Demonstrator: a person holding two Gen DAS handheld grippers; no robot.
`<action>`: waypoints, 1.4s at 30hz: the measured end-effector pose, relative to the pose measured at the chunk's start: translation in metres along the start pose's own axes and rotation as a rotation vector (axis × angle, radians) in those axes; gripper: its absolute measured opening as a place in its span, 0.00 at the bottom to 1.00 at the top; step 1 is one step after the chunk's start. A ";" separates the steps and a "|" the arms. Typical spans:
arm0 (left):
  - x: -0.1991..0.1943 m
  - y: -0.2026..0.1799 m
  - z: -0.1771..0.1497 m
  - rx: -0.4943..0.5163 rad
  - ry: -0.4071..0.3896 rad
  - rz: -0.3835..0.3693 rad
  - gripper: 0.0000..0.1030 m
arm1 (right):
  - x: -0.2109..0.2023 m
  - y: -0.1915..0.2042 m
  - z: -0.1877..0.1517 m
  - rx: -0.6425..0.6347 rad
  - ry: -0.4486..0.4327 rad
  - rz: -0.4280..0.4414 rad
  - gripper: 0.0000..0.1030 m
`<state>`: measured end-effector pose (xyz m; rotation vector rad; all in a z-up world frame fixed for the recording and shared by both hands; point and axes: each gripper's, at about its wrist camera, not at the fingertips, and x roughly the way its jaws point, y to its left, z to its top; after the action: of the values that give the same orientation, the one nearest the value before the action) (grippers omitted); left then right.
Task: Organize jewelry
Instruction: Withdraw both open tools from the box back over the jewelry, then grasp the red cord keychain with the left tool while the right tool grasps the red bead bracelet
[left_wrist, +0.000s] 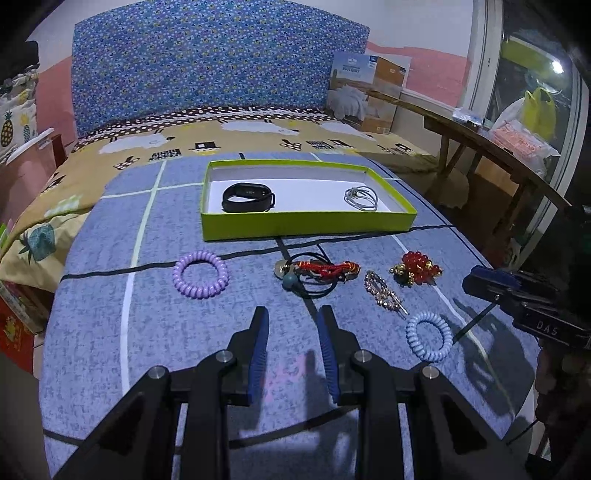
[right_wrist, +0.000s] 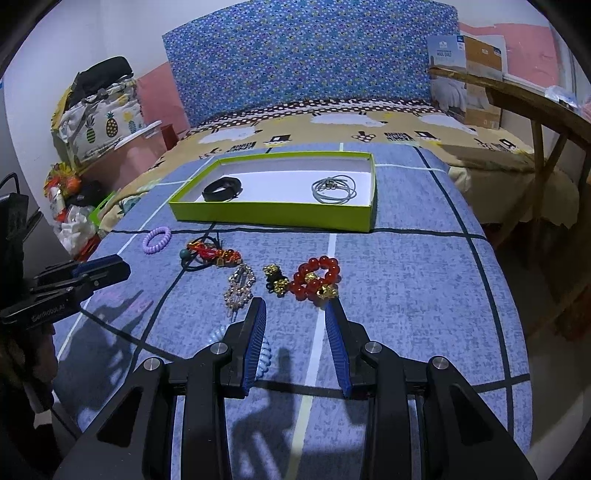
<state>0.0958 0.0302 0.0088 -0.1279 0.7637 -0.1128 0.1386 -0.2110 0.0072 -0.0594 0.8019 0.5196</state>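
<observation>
Between the parted, empty fingers of the left tool (left_wrist: 291, 314) and right tool (right_wrist: 297, 306) lies only blue bedspread (right_wrist: 406, 314); the right one's finger hides part of a pale blue coil band (right_wrist: 264, 360). Beyond, a red bead bracelet (right_wrist: 316, 278), crystal clip (right_wrist: 240, 288), tangled red cords (left_wrist: 317, 273) and purple coil (left_wrist: 201, 273) lie loose. Farther off, a green box (left_wrist: 306, 225) holds a black wristband (left_wrist: 249, 197) and grey cord (left_wrist: 362, 198).

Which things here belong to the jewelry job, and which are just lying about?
Job:
green tray
black band
silver chain
purple coil tie
red cord bundle
red bead bracelet
rhinestone clip
blue coil tie

Lying about:
cardboard box
wooden bench
</observation>
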 end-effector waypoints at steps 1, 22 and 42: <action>0.002 0.000 0.001 0.001 0.002 -0.002 0.28 | 0.001 -0.001 0.001 0.002 0.001 0.000 0.33; 0.063 -0.004 0.027 -0.085 0.146 -0.157 0.28 | 0.040 -0.019 0.017 0.017 0.047 -0.020 0.33; 0.090 -0.004 0.040 -0.215 0.198 -0.097 0.30 | 0.061 -0.021 0.027 0.009 0.077 -0.024 0.33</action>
<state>0.1874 0.0163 -0.0232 -0.3624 0.9671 -0.1369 0.2013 -0.1968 -0.0198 -0.0812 0.8779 0.4930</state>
